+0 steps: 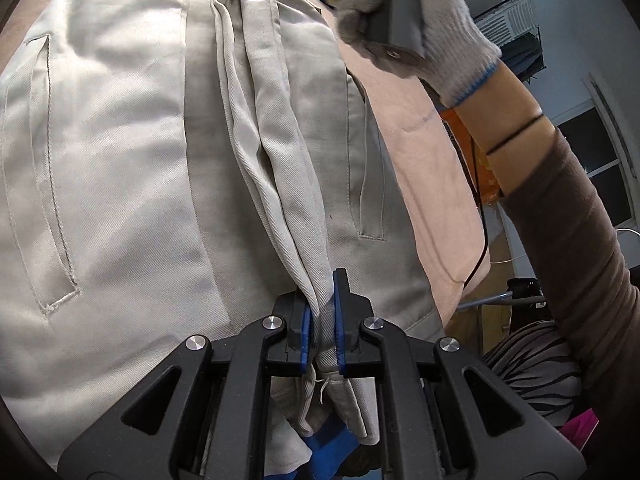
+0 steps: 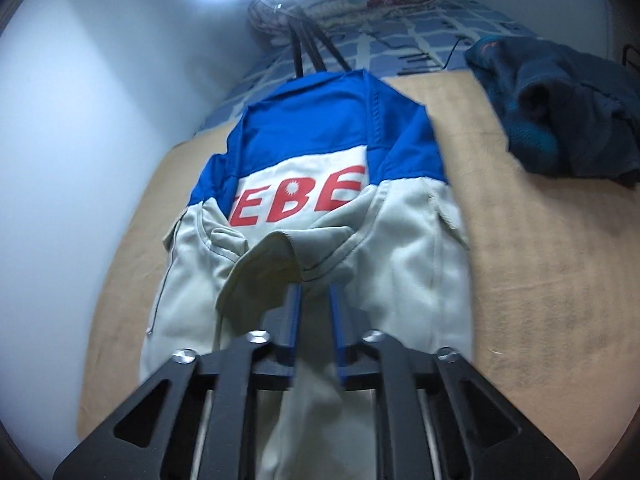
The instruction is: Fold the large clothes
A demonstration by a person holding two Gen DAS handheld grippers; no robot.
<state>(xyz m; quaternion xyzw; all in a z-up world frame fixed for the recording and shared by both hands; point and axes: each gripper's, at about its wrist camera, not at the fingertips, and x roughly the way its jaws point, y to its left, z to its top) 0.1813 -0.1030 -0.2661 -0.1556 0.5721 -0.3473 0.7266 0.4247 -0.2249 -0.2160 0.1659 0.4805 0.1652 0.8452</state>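
- Left gripper (image 1: 322, 320) pinches a bunched ridge of the grey-and-blue jacket (image 1: 132, 168); the ridge runs straight ahead toward the right hand (image 1: 404, 20).
- Right gripper (image 2: 314, 312) has grey cloth between its fingers; grip looks closed, but blur leaves it uncertain.
- Jacket lies lengthwise ahead on the tan cloth (image 2: 528, 264), blue yoke farthest.
- No containers seen; a dark garment (image 2: 560, 120) lies apart, to the right.

Beige jacket (image 2: 400, 248) with blue yoke, red letters; tan cloth (image 2: 540, 260) beneath.
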